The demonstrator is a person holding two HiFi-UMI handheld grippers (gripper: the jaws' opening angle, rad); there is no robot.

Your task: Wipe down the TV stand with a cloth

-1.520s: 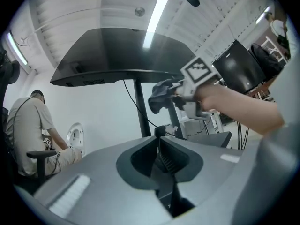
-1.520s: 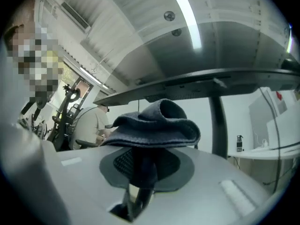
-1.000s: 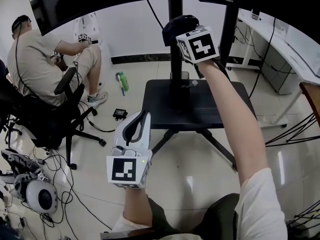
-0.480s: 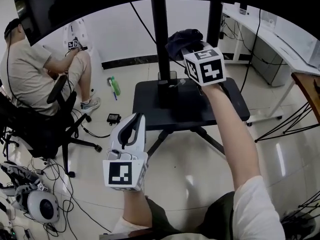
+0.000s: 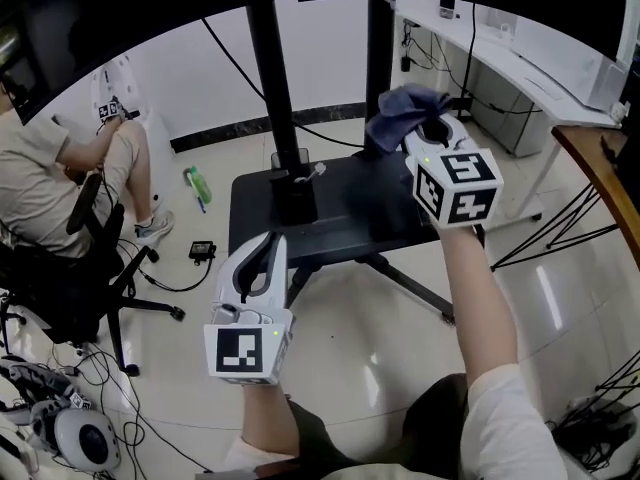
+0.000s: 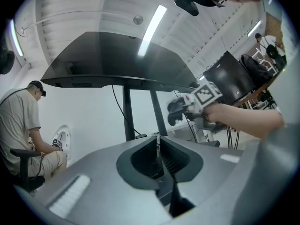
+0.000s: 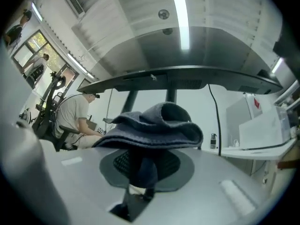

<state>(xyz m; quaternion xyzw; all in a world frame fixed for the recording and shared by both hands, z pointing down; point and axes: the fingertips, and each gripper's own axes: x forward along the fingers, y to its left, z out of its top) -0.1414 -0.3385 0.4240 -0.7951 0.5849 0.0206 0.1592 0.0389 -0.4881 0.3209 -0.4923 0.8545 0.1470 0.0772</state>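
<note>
The black TV stand shelf (image 5: 330,208) sits on two upright posts (image 5: 272,88) under a dark screen. My right gripper (image 5: 425,133) is shut on a dark blue-grey cloth (image 5: 400,110), held over the shelf's right rear corner. In the right gripper view the cloth (image 7: 154,125) drapes over both jaws and hides their tips. My left gripper (image 5: 268,253) hangs low, in front of the shelf's front left edge, with its jaws shut and nothing between them (image 6: 158,153). The left gripper view also catches the right gripper with the cloth (image 6: 177,112).
A person on a black office chair (image 5: 60,258) sits at the left. A green bottle (image 5: 196,184) and a small black box (image 5: 202,251) lie on the tiled floor. White desks (image 5: 500,58) stand at the right, with cables and a headset (image 5: 80,438) at lower left.
The right gripper with the cloth has come down and to the right, from beside the post to above the shelf's right rear. The left gripper has hardly moved.
</note>
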